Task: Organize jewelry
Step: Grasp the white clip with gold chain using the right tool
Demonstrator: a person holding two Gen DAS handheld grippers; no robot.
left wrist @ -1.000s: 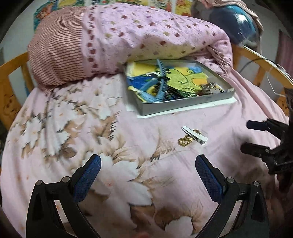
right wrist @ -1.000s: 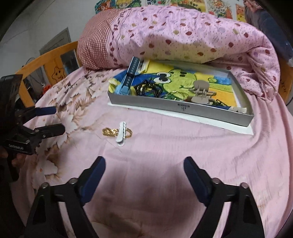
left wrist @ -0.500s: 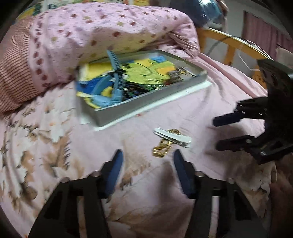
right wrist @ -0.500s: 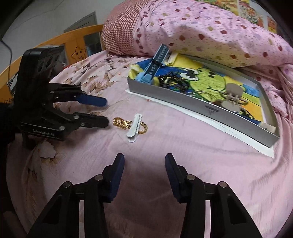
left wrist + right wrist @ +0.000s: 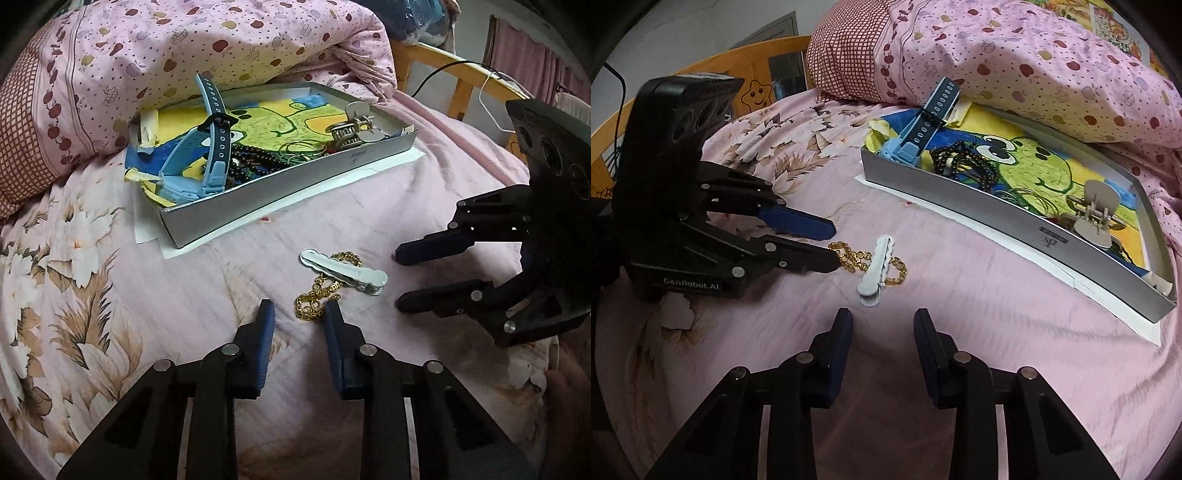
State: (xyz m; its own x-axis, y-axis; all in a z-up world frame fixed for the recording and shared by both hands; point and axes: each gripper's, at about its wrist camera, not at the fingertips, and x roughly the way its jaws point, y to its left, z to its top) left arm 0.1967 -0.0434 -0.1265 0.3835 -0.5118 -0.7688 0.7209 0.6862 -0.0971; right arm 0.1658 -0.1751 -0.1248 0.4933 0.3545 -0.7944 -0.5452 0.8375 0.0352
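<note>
At frame centre, our left gripper (image 5: 300, 314) and right gripper (image 5: 882, 325), fingers apart, flank the gold chain (image 5: 321, 291); the hair clip (image 5: 343, 271) lying across it could drag along.

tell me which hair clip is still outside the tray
The flat white hair clip, lying on the pink bedsheet across the gold chain. The beige claw clip already sits inside the grey tray.
</note>
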